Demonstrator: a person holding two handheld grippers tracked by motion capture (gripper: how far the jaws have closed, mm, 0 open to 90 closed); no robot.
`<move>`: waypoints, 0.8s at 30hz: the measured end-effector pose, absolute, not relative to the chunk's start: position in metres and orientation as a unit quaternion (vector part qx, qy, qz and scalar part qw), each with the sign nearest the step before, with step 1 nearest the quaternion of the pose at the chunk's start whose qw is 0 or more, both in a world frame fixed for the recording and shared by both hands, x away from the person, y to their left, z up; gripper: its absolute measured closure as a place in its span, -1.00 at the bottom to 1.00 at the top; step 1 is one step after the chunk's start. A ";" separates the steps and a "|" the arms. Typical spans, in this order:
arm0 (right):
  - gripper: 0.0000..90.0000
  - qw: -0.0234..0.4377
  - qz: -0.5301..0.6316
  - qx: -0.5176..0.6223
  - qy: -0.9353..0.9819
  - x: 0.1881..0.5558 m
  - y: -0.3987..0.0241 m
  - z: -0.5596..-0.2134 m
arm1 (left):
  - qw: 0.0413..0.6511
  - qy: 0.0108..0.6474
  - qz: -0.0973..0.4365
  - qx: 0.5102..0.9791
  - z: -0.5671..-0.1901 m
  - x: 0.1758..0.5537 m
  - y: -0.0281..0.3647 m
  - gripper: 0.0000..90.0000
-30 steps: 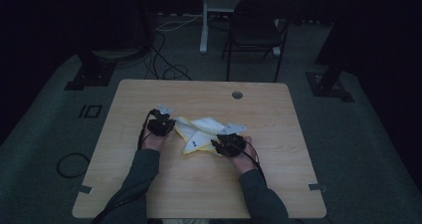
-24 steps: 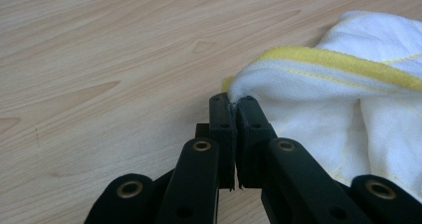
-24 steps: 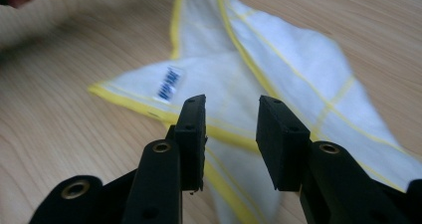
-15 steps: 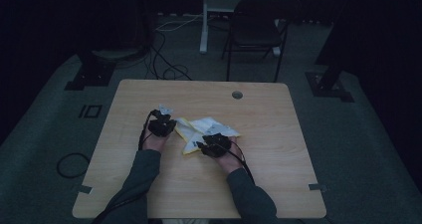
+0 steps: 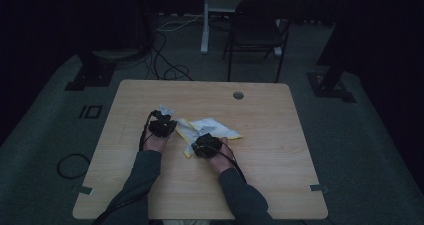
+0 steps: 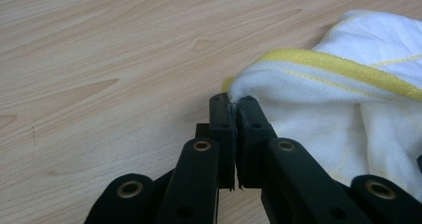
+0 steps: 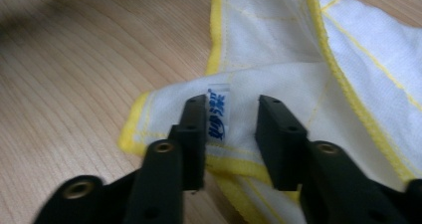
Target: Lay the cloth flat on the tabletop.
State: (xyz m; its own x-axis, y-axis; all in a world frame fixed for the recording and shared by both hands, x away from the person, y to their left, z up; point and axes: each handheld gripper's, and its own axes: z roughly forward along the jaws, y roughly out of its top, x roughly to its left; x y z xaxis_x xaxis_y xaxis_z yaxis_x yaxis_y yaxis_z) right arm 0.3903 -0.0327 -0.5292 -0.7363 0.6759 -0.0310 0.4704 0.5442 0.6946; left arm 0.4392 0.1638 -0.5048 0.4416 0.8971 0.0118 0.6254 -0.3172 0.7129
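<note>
1. Lying crumpled on the wooden table, the white cloth with yellow hem sits between the two grippers, and folding or straightening it looks like the work in hand.
2. The left gripper has its jaws pressed together on a hemmed corner of the cloth, the fabric bulging up just beyond the fingertips.
3. The right gripper has just been closing; its jaws stand about half open over another corner, a small blue-printed label lying between the fingers, the pads not yet pinching.
4. To grip well, I judge the right jaws should sink so the lower finger slides under the hem, then close on both layers near the corner.
5. The left pinch should hold firm as an anchor.
6. Bare wood lies beyond and beside both sets of fingertips, with the table edges well apart, so there is room to draw the corners outward.
</note>
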 end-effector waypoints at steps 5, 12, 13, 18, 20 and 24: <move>0.82 0.150 0.342 0.329 0.867 0.391 -0.035 -0.526 | 0.323 0.488 0.209 0.783 -0.505 0.440 0.165 0.96; 0.84 0.145 0.352 0.334 0.862 0.388 -0.049 -0.520 | 0.324 0.492 0.204 0.782 -0.506 0.441 0.167 0.96; 0.84 0.145 0.354 0.335 0.861 0.388 -0.051 -0.519 | 0.324 0.492 0.204 0.782 -0.506 0.441 0.167 0.96; 0.86 0.149 0.362 0.345 0.853 0.387 -0.068 -0.509 | 0.324 0.495 0.203 0.780 -0.506 0.442 0.168 0.96; 0.87 0.152 0.363 0.348 0.851 0.387 -0.076 -0.507 | 0.322 0.495 0.202 0.781 -0.506 0.442 0.169 0.96; 0.88 0.156 0.358 0.360 0.847 0.389 -0.093 -0.505 | 0.323 0.500 0.199 0.778 -0.507 0.443 0.171 0.96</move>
